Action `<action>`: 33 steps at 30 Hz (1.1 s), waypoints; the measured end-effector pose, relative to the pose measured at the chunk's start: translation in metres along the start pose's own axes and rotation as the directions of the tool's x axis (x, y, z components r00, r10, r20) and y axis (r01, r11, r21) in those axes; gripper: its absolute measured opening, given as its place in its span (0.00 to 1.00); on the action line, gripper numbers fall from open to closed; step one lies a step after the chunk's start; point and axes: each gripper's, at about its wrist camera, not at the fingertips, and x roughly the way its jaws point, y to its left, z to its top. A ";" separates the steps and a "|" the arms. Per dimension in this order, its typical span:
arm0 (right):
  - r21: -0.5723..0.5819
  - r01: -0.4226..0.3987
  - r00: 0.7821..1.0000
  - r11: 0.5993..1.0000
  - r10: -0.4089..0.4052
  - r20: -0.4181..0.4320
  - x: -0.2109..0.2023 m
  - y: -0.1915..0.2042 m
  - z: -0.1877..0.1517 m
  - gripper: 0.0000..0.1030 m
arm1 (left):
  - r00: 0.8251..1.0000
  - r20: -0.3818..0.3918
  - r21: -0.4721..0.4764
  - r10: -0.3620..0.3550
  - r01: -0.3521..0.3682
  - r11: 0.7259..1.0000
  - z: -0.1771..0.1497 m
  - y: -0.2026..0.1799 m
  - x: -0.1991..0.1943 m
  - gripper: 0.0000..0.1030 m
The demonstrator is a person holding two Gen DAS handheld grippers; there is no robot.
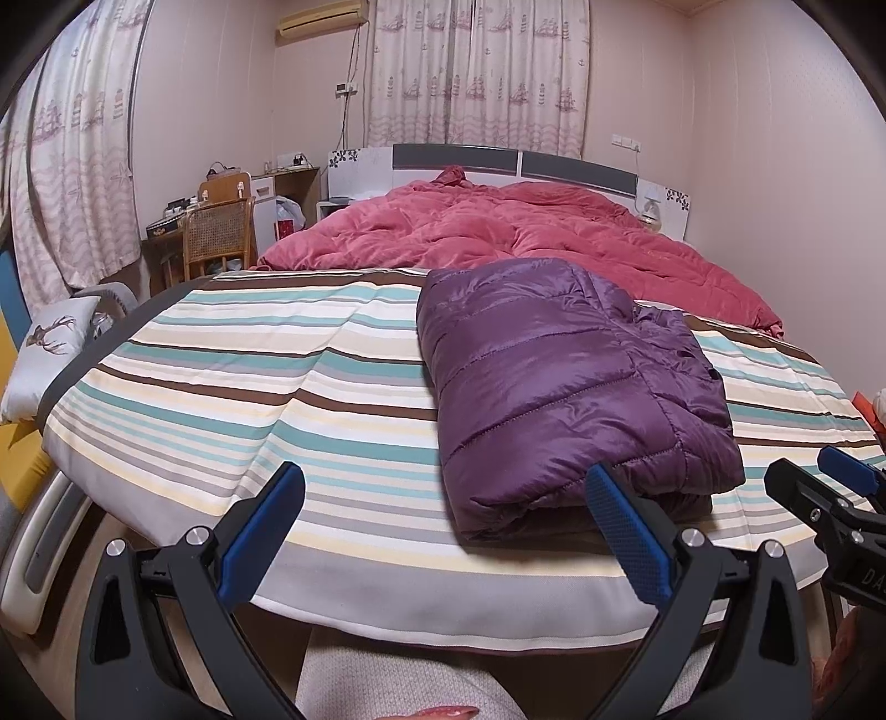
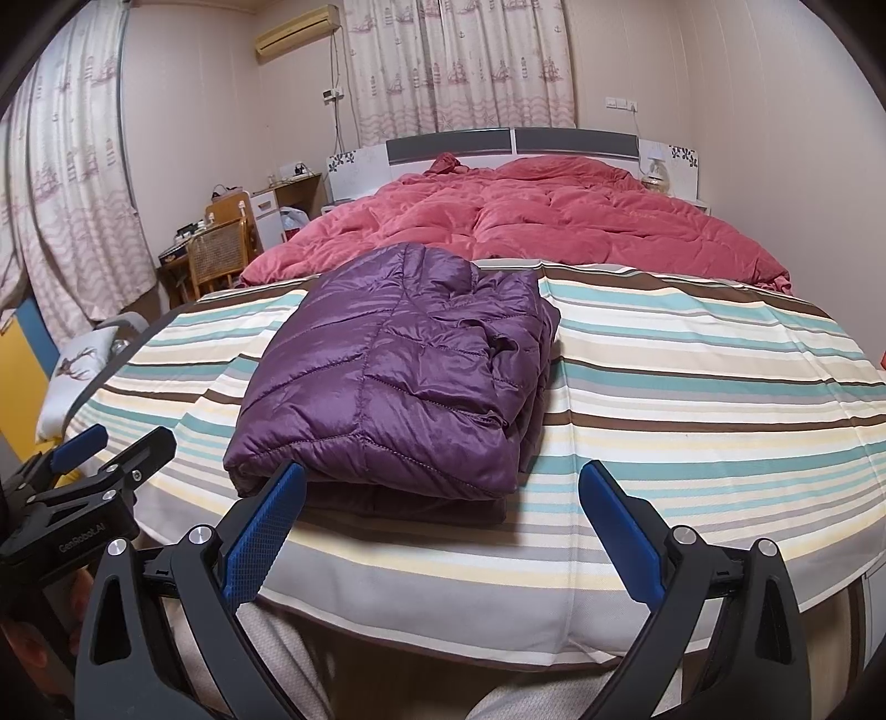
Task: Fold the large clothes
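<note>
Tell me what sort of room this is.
Most likely a home bedroom: a large bed with a grey-panelled headboard and rumpled red quilt, patterned curtains, and a wall air conditioner. A folded purple puffer jacket lies on the striped sheet.

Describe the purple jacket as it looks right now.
The purple jacket is a shiny quilted puffer, folded into a thick, roughly rectangular bundle with stacked layers showing at its near edge. It lies flat on the striped sheet near the foot of the bed, in front of the red quilt. Neither open gripper touches it.
</note>
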 end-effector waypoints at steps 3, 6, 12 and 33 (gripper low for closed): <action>0.001 -0.001 1.000 1.000 0.001 0.000 0.000 0.000 0.000 0.96 | 1.000 -0.004 -0.004 -0.003 0.003 1.000 -0.001 0.000 0.001 0.98; 0.003 -0.001 1.000 1.000 0.001 0.000 0.000 0.000 -0.001 0.96 | 1.000 -0.006 -0.009 -0.003 0.003 1.000 -0.002 0.000 0.002 0.98; 0.002 0.000 1.000 1.000 0.000 -0.004 0.001 0.000 -0.002 0.96 | 1.000 -0.005 -0.011 -0.009 0.009 1.000 -0.002 -0.001 0.001 0.98; 0.000 0.002 1.000 1.000 -0.002 -0.013 0.001 0.001 -0.003 0.96 | 0.999 -0.005 -0.014 -0.046 0.046 0.999 -0.004 -0.002 -0.001 0.98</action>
